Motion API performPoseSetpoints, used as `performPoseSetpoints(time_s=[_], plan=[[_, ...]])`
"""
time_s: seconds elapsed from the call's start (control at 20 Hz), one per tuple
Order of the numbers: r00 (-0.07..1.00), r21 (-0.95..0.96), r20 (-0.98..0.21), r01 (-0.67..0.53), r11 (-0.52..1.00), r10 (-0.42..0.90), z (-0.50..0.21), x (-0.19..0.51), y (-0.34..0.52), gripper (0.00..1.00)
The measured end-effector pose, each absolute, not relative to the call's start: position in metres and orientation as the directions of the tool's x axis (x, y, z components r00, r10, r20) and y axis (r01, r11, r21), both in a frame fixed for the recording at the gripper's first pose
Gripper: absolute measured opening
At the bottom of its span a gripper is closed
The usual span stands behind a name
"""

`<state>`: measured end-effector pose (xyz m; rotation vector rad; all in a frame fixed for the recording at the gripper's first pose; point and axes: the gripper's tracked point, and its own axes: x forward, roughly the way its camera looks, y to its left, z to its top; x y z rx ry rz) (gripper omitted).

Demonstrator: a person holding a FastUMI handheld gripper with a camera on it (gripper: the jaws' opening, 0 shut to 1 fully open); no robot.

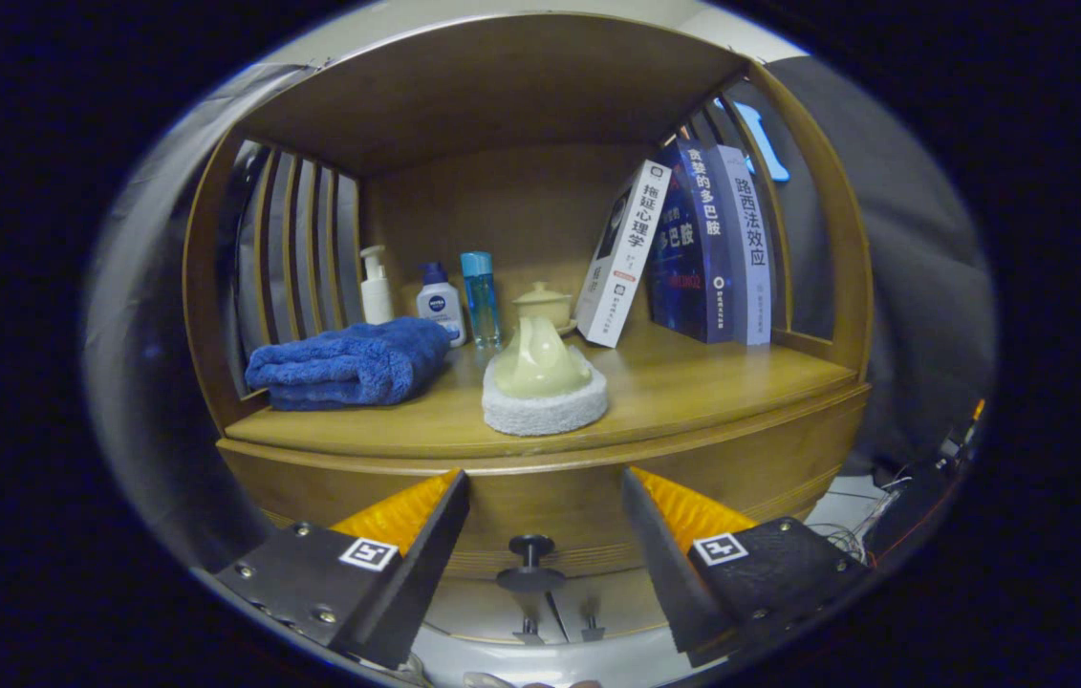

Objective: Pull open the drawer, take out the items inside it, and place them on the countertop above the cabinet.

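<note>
A wooden cabinet faces me, with its closed drawer front point(540, 506) below the countertop point(693, 382). A small dark round knob point(530, 559) sticks out of the drawer front. My gripper point(545, 487) stands open, its two fingers spread wide to either side of the knob, which lies between them and slightly below. Nothing is held. The drawer's inside is hidden.
On the countertop lie a folded blue towel point(349, 363), a cream teapot-like piece on a white round pad point(545, 401), three small bottles point(440, 301), a lidded cup point(543, 304) and three leaning books point(693, 248). Slatted side walls and a roof enclose the shelf. Cables lie right of the cabinet.
</note>
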<state>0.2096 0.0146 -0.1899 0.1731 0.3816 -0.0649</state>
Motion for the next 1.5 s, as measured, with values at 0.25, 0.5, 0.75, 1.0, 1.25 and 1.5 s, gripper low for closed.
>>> performPoseSetpoints(time_s=[0.25,0.5,0.75,1.0,1.25,1.5], plan=[[0.948,0.12,-0.32,0.042,0.992,-0.001,-0.164,0.197,0.006,0.97],[0.984,0.071,-0.174,0.049,0.996,-0.036,-0.074,0.166,-0.058,0.97],[0.993,-0.022,-0.035,0.111,0.994,-0.111,0.015,0.122,-0.141,0.97],[0.984,-0.098,0.049,0.176,0.979,-0.172,0.064,0.074,-0.208,0.96],[0.981,-0.118,0.068,0.19,0.975,-0.183,0.058,0.042,-0.248,0.96],[0.991,0.019,0.03,0.131,0.991,-0.132,0.028,0.035,-0.262,0.96]])
